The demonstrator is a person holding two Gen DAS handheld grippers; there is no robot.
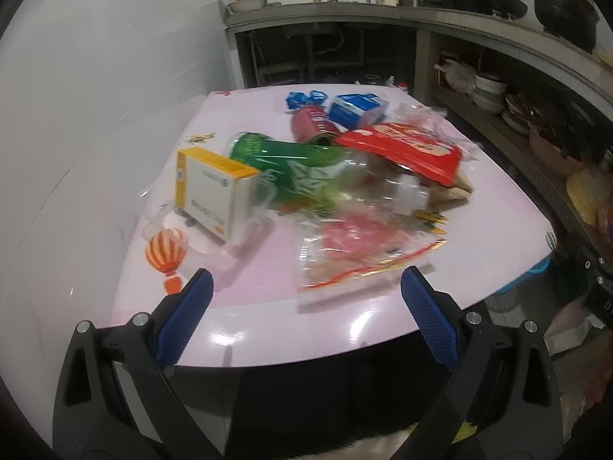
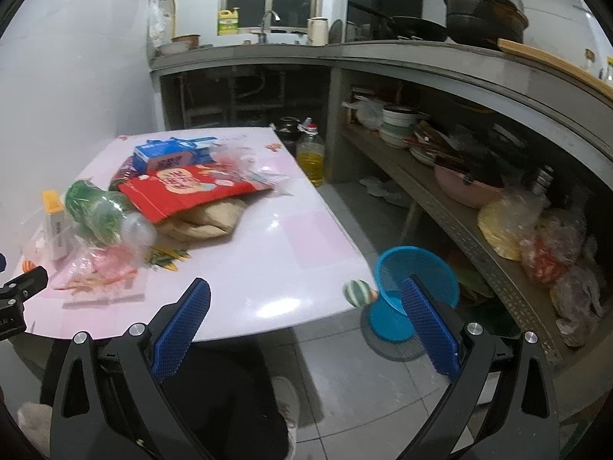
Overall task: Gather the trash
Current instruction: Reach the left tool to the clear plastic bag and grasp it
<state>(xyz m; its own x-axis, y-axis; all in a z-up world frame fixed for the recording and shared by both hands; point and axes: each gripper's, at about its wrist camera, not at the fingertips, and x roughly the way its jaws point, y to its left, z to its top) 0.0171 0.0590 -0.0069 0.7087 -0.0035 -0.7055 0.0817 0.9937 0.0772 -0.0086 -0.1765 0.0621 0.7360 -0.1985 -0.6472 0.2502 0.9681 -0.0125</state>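
A pile of trash is shown on the pink table, gathered toward the table's far half. Within the pile, a white and yellow box stands at the left of a green bottle; a red packet lies right of the bottle, a blue and white carton behind it, and a clear bag in front of it. The left gripper is held over the table's near edge, its jaws spread wide and empty. The right gripper is likewise released, grasping nothing. A blue basket is seen on the floor beside the table's right corner.
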